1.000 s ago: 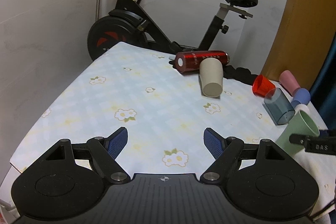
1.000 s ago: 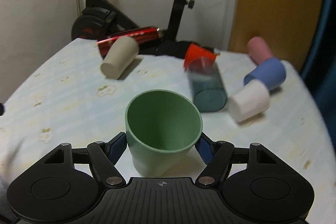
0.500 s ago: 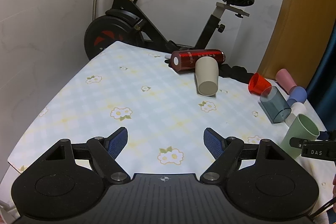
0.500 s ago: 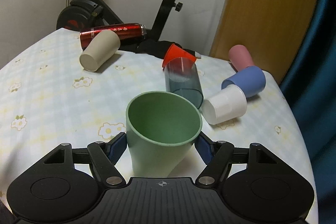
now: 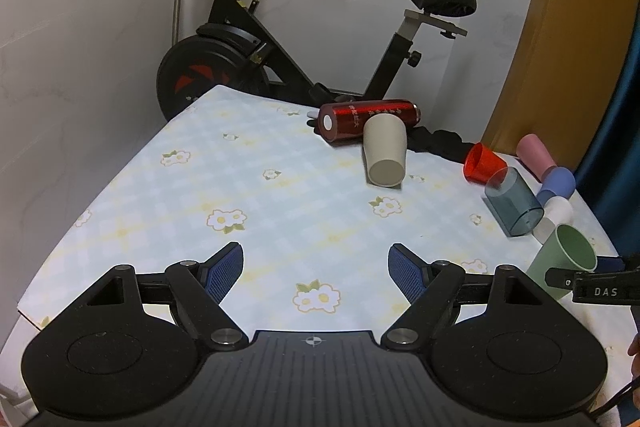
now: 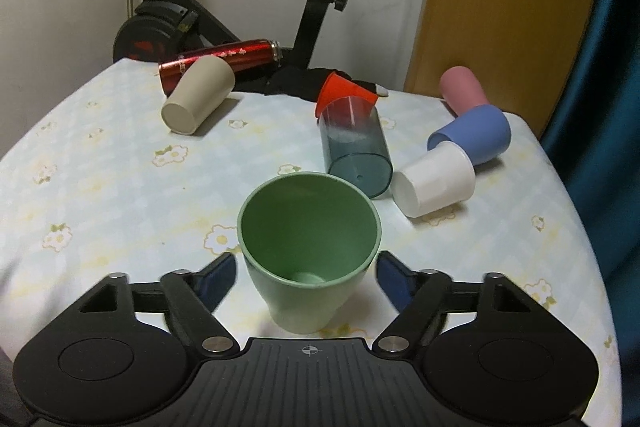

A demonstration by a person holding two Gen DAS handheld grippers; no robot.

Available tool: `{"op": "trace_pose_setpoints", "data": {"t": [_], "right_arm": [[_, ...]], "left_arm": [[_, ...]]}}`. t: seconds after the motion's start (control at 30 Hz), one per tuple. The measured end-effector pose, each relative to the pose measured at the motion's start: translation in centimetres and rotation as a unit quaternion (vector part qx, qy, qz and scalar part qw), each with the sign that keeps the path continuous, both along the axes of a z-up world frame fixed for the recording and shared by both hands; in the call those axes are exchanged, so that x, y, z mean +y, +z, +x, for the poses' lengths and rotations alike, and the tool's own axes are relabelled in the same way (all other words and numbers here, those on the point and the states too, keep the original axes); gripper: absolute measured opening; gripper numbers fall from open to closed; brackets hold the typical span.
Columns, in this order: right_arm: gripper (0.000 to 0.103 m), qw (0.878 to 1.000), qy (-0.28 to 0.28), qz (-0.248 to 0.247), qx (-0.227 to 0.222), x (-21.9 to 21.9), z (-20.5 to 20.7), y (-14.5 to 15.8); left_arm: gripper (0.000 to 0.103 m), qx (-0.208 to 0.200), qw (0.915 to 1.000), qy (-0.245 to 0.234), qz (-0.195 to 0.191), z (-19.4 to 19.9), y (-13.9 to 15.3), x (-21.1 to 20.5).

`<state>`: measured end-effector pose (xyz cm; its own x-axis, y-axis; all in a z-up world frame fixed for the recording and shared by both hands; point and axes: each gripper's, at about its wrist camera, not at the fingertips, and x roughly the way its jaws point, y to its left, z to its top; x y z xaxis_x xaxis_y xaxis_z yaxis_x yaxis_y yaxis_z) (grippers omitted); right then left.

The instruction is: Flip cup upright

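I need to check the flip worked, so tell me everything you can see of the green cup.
The green cup is a plain, matte, tapered tumbler, plastic by its look, with no handle. It stands mouth up and empty on the flowered tablecloth, near the table's front. The right gripper straddles it, fingers open with a gap showing on each side. No other cup touches it; the tinted clear one lies just behind.

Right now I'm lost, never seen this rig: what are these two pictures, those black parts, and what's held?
No robot: a person holds a two-finger gripper in each hand, each carrying a camera. Left view: the left gripper, open and empty, over the flowered table. Right view: the right gripper, with the green cup upright between its fingers; whether they press it is unclear. Beyond, several cups and a red flask lie on their sides.
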<state>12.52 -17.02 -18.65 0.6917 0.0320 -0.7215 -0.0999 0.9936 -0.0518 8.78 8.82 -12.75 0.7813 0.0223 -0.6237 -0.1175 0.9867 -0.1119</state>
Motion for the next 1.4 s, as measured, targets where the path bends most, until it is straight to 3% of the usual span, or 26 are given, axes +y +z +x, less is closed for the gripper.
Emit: {"op": "trace_pose_setpoints", "data": {"t": [0.23, 0.5, 0.67, 0.87, 1.03, 1.4], "right_arm": [[0.103, 0.999, -0.003, 0.034, -0.015, -0.7, -1.2, 1.9], [0.103, 0.997, -0.014, 0.067, -0.038, -1.7, -3.6, 5.2], [0.103, 0.995, -0.016, 0.07, -0.068, -1.7, -6.1, 8.6], [0.103, 0.992, -0.01, 0.077, -0.104, -1.3, -9.4, 12.8], [0.103, 0.988, -0.018, 0.057, -0.142, -0.8, -11.5, 15.6], [0.103, 0.983, -0.012, 0.053, -0.177, -0.2, -14.2, 18.6]], "left_arm": [[0.086, -0.008, 0.9999, -0.007, -0.008, -0.7, 0.8, -0.2], [0.096, -0.051, 0.9979, -0.039, -0.012, -2.2, 3.1, -1.3], [0.098, -0.081, 0.9953, -0.053, -0.001, -3.5, 6.3, -2.6], [0.103, -0.159, 0.9833, -0.087, 0.012, -6.2, 10.9, -4.2], [0.103, -0.202, 0.974, -0.102, 0.017, -7.6, 13.3, -5.5], [0.103, -0.238, 0.9641, -0.113, 0.031, -8.4, 14.2, -6.6]]}}
